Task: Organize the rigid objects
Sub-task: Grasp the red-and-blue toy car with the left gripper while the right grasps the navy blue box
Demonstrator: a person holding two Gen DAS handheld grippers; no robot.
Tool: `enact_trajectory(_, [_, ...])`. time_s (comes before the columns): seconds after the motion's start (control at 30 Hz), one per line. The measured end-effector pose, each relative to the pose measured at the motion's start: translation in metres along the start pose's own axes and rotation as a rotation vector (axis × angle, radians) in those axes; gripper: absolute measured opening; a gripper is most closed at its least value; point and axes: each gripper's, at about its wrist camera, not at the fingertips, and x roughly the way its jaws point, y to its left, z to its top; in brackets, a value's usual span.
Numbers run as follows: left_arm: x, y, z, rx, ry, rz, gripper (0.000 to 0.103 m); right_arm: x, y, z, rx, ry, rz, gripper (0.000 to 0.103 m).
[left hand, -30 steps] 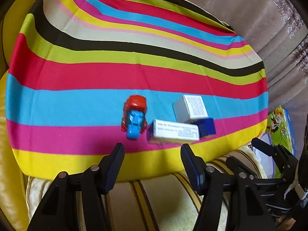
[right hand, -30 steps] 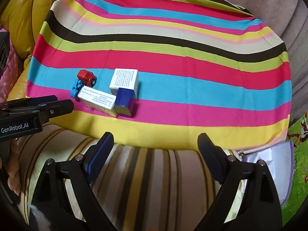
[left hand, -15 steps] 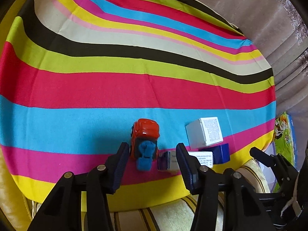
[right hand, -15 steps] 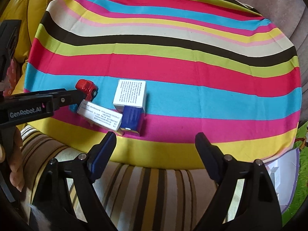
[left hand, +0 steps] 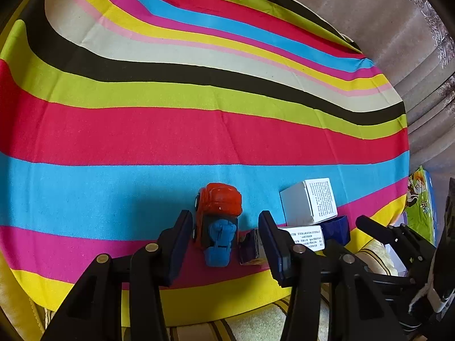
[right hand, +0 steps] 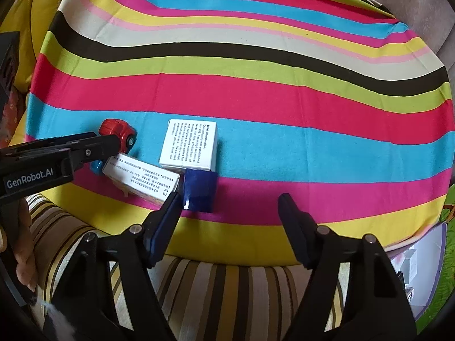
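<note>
A red and blue toy car (left hand: 217, 221) lies on the striped cloth (left hand: 170, 130). My left gripper (left hand: 224, 241) is open, its fingers either side of the car without gripping it. To the car's right lie a flat white printed box (right hand: 142, 177), a white cube box (right hand: 189, 145) and a dark blue box (right hand: 199, 190). The car's red part shows in the right wrist view (right hand: 118, 133), partly hidden by the left gripper (right hand: 71, 153). My right gripper (right hand: 230, 221) is open and empty, its left finger (right hand: 166, 218) just in front of the blue box.
The cloth covers a round surface with a brown-striped cushion (right hand: 221, 292) below its front edge. Yellow leather (right hand: 25, 8) is at the left. A colourful cartoon package (left hand: 421, 201) and a pale box (right hand: 415, 264) lie off the right side.
Both grippers have moved forward toward the objects. The left gripper's fingers now flank the toy car and have narrowed a little. The right gripper has come close to the blue box.
</note>
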Motion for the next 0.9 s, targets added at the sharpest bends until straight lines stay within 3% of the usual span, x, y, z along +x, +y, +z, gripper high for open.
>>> enact_trajectory(0.4, [0.001,0.002,0.001,-0.022,0.000,-0.010,0.046,0.014,0.002,0.004,-0.025,0.035,-0.006,0.050])
enact_trajectory(0.7, [0.005,-0.008,-0.001,0.032,0.005,0.079,0.032,0.023,0.002,0.005,-0.042,0.044,-0.016,0.031])
enact_trajectory(0.9, [-0.001,-0.007,-0.008,0.022,-0.023,0.089,0.032,0.023,0.000,0.003,-0.035,0.033,-0.013,0.030])
